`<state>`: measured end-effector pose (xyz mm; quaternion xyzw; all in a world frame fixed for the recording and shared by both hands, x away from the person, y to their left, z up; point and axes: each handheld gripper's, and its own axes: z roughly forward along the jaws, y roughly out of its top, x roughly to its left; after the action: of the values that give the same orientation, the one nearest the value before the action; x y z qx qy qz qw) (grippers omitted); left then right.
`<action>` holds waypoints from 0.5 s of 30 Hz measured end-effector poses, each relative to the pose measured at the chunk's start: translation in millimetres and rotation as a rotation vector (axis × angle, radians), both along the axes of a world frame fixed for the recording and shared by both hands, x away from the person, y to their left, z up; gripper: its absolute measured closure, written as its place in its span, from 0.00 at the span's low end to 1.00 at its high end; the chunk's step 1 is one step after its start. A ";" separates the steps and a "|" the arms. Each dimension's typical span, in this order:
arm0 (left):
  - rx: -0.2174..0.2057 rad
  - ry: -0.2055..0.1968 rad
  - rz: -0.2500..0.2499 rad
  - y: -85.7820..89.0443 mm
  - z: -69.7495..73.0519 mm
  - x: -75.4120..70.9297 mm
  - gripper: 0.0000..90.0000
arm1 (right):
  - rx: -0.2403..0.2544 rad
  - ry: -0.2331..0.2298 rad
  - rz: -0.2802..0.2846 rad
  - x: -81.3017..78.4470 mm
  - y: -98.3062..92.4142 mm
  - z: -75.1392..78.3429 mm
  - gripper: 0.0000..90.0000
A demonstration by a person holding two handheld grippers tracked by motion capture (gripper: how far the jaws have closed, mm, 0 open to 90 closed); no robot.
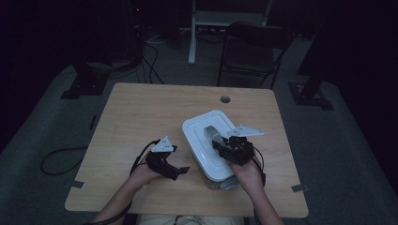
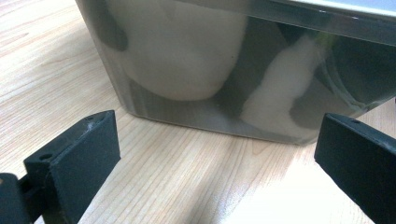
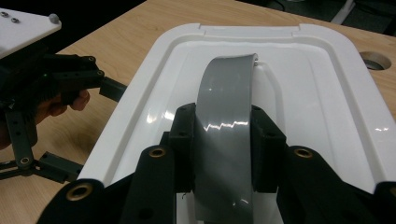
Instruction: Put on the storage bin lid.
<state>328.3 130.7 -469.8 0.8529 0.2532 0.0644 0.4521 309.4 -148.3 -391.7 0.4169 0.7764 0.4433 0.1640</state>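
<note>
Dark floor surrounds our wooden table (image 1: 141, 117), with a folding chair (image 1: 251, 49) and a white desk leg (image 1: 192, 33) beyond its far edge and cables (image 1: 61, 159) trailing on the floor to the left. Near the far edge the tabletop has a round hole (image 1: 225, 99).

We see a box (image 1: 220, 180) standing right of the table's middle, close to our side, its long axis running away from us and a little to the left. Its white lid (image 1: 206, 124) is on, rimmed and recessed, and a grey handle (image 3: 229, 107) arches up along the middle of the recess. The box wall below the lid is clear and smoky; in the left gripper view pale shapes (image 2: 187, 51) show through it, too blurred for us to name.

Our right gripper (image 3: 222, 140) sits over the near end of the lid, pointing away from us. Its jaws stand narrow, one on each side of the handle, their pads pressed against its edges, so we hold the handle.

Our left gripper (image 1: 180, 169) rests low beside the box on its left, tips pointing right toward the wall. Its jaws are wide apart with nothing between them but bare wood; in the left gripper view the box wall stands just beyond the tips, not touching them. The two grippers are near each other, separated by the lid's left rim.
</note>
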 end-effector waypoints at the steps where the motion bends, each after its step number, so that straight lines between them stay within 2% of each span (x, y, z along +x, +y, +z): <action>1: -0.003 0.002 0.001 -0.1 0.1 -0.1 0.01 | -0.001 0.004 0.002 -0.1 0.1 -0.2 0.75; 10: -0.007 0.001 -0.004 -0.5 -0.2 -1.7 0.01 | -0.027 0.016 -0.004 -5.4 3.1 -2.1 0.75; 13: -0.007 -0.002 -0.003 0.4 0.1 -1.2 0.01 | -0.001 0.031 0.001 -8.5 2.3 -6.8 0.75; 15: -0.003 0.000 -0.005 0.5 -0.4 -0.4 0.01 | -0.009 0.017 -0.006 -9.7 1.9 -7.7 0.75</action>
<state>327.9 131.2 -470.2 0.8526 0.2513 0.0630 0.4537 299.7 -146.5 -399.4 0.4225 0.7785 0.4355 0.1606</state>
